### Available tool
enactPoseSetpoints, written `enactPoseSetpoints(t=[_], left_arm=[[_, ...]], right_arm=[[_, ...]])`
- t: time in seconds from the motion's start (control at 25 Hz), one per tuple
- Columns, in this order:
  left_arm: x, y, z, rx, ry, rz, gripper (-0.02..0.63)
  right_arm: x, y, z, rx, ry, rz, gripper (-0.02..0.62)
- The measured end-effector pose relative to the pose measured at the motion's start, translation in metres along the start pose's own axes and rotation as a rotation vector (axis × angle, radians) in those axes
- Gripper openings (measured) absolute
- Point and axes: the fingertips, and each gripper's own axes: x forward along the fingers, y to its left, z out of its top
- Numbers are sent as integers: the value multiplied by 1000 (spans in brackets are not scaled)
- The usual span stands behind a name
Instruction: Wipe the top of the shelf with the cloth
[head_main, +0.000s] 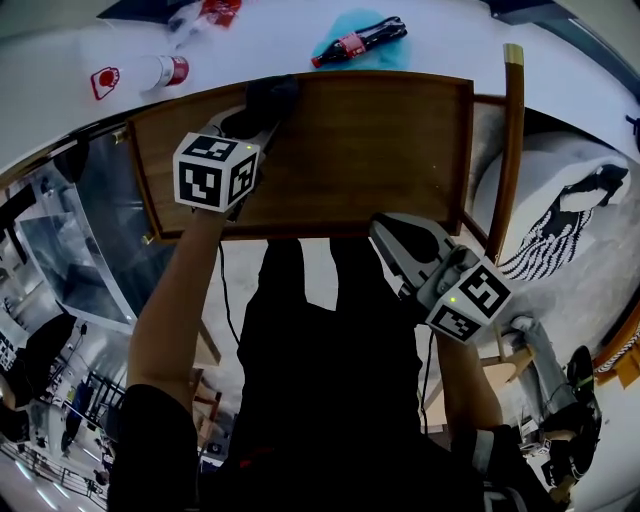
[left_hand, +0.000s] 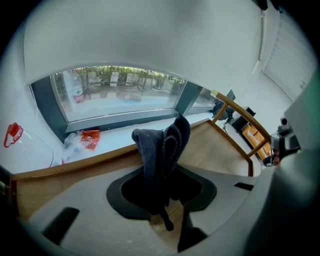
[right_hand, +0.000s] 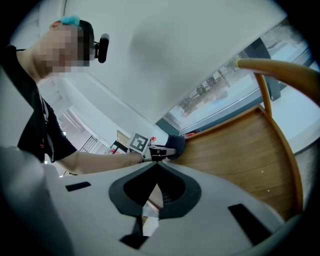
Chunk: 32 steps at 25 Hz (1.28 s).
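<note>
The only container I can pick out is a cola bottle at the top of the head view. It lies on its side on a teal sheet on the white ledge, and it has dark liquid inside and a red label. Further left on that ledge sits a white cylinder with a red band; I cannot tell what it holds.

The shelf top is warm brown wood with straight grain. It is shaped like a shallow tray, with a raised lip around it and rounded corners.

The cloth is dark and nubbly, like terry. It is bunched at the upper left of the shelf top, up against the far lip. My left gripper has its jaws clamped on the cloth. In the left gripper view the cloth stands up in folds from between them.

My right gripper sits at the near edge of the shelf top, toward the lower right. In the right gripper view its jaws meet at the tips with nothing between them.

From the cloth, bare wood runs right to the far-side lip. Just past that lip a curved wooden rail rises close to the shelf's right edge.
</note>
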Motion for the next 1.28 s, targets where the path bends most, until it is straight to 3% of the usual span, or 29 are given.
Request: enactPoseSetpoints(t=[1.28], left_arm=[[91, -153, 56, 141, 15, -219, 133]], right_arm=[[-60, -27, 14, 31, -81, -34, 5]])
